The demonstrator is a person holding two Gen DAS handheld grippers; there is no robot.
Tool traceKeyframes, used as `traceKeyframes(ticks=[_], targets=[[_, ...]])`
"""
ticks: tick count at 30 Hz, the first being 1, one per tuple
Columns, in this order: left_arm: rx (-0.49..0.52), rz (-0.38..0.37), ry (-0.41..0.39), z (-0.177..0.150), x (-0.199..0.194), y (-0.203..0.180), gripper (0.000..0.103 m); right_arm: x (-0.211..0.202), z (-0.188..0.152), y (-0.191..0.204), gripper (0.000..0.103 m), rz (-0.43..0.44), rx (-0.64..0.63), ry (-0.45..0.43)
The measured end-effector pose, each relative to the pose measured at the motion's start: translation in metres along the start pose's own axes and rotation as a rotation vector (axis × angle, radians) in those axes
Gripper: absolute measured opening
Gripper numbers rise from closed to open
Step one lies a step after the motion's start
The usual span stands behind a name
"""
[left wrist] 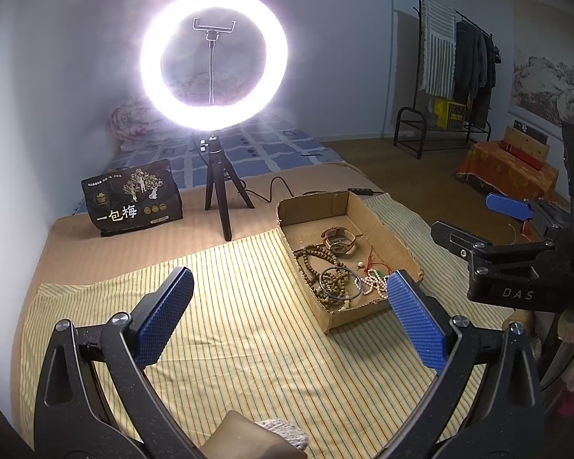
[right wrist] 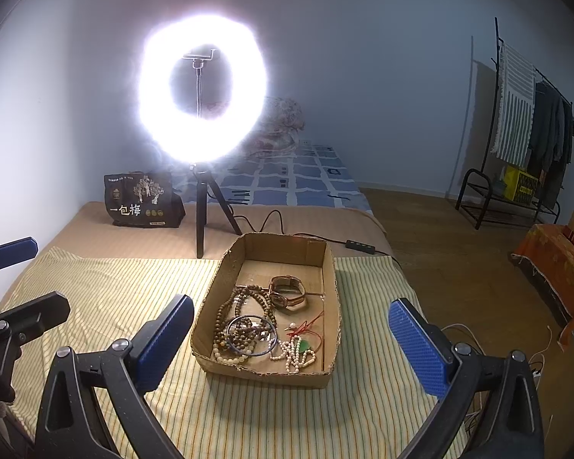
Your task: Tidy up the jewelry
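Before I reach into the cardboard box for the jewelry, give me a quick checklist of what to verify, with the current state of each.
1. Left gripper open and empty: ok.
2. Right gripper open and empty: ok.
3. Cardboard box in front of the right gripper, top open: ok.
4. Watch lying apart from the bead pile: ok.
5. Brown bead strands free of the metal bangle: not ok, they overlap.
6. White bead strand free of the red cord: cannot tell.
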State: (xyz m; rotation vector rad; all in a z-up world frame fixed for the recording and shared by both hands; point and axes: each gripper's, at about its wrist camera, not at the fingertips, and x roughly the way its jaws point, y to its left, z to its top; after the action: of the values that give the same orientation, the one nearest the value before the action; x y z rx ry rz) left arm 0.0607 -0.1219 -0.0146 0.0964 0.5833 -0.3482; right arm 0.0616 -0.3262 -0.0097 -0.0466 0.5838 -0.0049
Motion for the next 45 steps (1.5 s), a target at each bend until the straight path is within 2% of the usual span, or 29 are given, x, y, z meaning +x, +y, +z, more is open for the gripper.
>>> traceKeyframes(ticks=[45], targets=[[-0.002,0.01,-0.003,-0.0039,0.0003,0.0051,0.103,0.0027,-0.003,-0.0028,0.103,0.008,0.004,0.015]])
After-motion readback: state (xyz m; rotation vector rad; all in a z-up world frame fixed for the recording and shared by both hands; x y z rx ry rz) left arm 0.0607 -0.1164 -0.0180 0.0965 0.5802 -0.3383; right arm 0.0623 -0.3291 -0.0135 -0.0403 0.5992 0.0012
